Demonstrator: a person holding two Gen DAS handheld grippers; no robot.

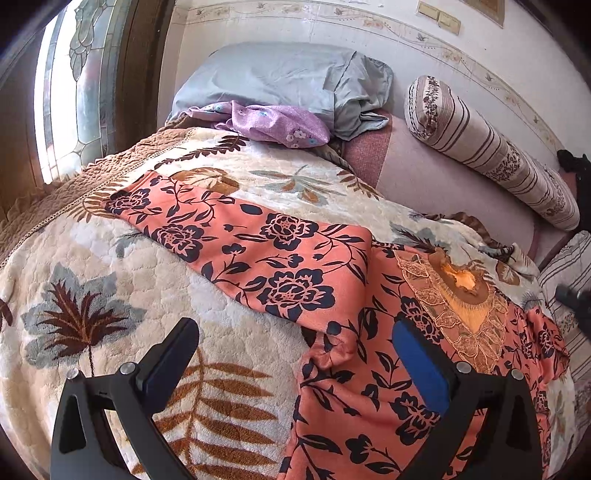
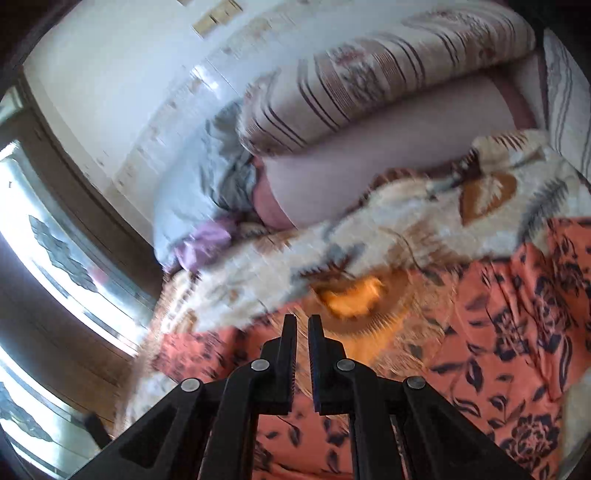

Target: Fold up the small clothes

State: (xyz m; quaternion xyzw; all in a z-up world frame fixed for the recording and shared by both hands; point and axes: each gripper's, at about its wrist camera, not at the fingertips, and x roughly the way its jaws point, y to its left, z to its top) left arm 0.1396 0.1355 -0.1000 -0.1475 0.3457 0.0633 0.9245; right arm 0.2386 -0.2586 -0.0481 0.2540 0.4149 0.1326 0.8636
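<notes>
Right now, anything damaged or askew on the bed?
Yes: the coral floral garment has a ragged hole in its embroidered orange neckline panel. A lilac floral cloth lies crumpled by the grey pillow.

bed point(image 1: 443, 177) | leaf blanket point(image 1: 110, 295) | orange floral garment point(image 1: 280, 258) | 1 bolster point(image 1: 491, 151)

Daylight came through patterned glass window point(image 1: 79, 85); pale wall point(image 1: 314, 29) behind bed; grey pillow point(image 1: 280, 79), striped bolster point(image 1: 491, 151), leaf-print blanket point(image 1: 110, 295).
</notes>
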